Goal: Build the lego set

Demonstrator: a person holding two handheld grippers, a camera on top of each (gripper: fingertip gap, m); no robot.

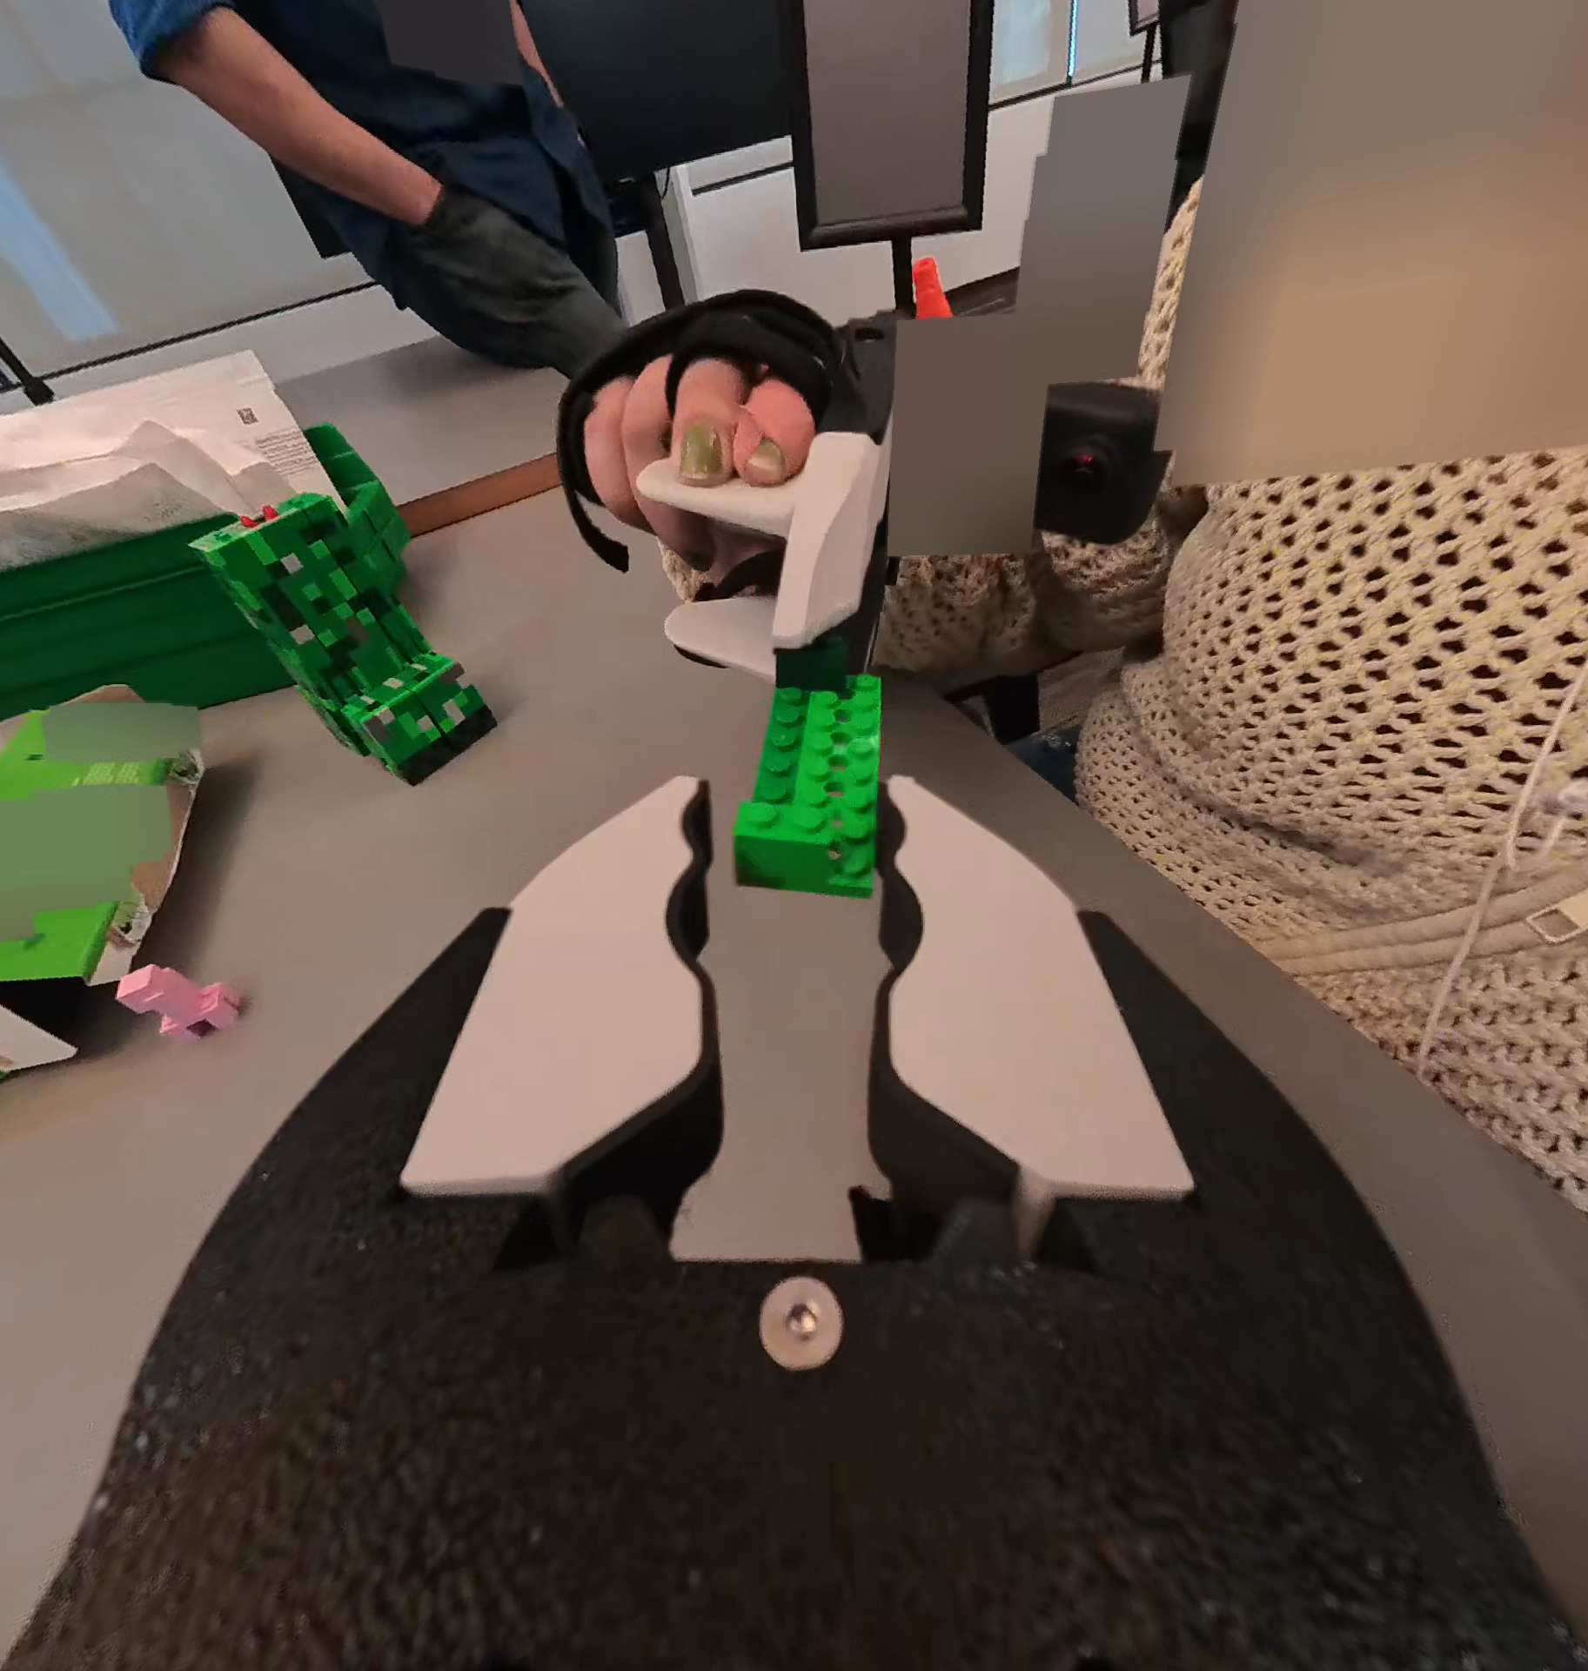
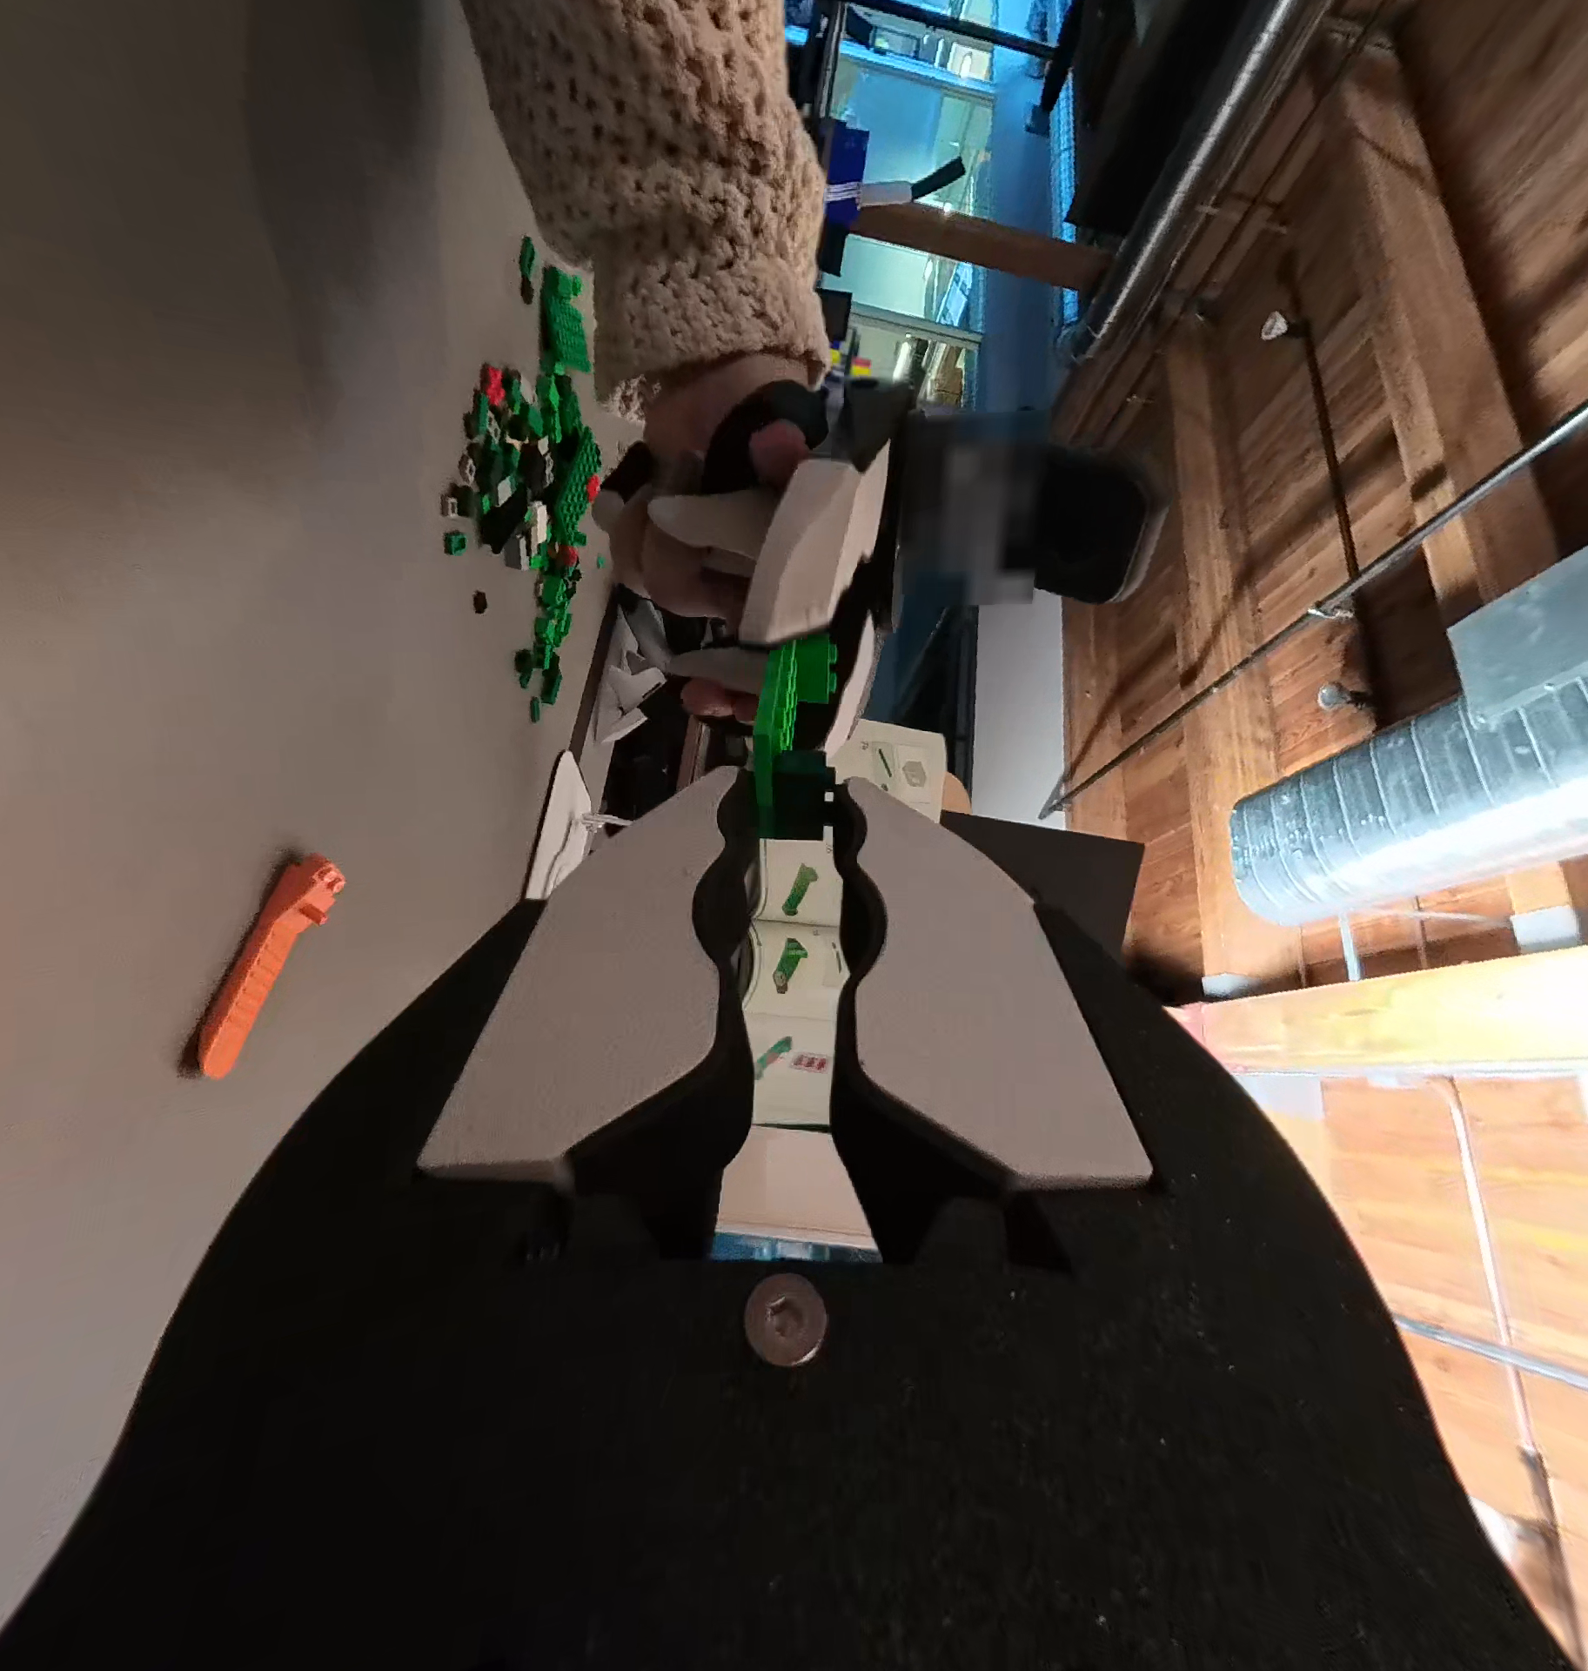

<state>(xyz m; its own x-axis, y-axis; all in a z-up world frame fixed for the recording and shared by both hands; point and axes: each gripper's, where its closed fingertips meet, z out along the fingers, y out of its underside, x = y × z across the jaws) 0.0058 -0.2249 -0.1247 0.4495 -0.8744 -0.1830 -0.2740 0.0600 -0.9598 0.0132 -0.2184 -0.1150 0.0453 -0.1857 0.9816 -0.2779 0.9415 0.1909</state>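
Observation:
A green brick assembly (image 1: pixel 813 796) hangs in the air above the grey table (image 1: pixel 365 949), held between my two grippers. My left gripper (image 1: pixel 799 800) is shut on its bright green near end. My right gripper (image 1: pixel 813 665), held by a strapped hand, faces it and grips the dark green far end. In the right wrist view, which is rolled sideways, my right gripper (image 2: pixel 794 787) is shut on the dark green end of the assembly (image 2: pixel 790 723). The left gripper (image 2: pixel 794 669) holds the bright green end beyond it.
A built green blocky figure (image 1: pixel 338 633) leans on a green box (image 1: pixel 94 615) at the left, near a small pink figure (image 1: pixel 180 995). A pile of loose bricks (image 2: pixel 537 488), an orange brick separator (image 2: pixel 266 967) and an instruction booklet (image 2: pixel 799 958) lie on the table. A person (image 1: pixel 428 208) stands behind. Only a small space, under 4 cm, lies between the two pairs of fingers. From either gripper's tips it is about 30 centimetres to the small pink figure (image 1: pixel 180 995).

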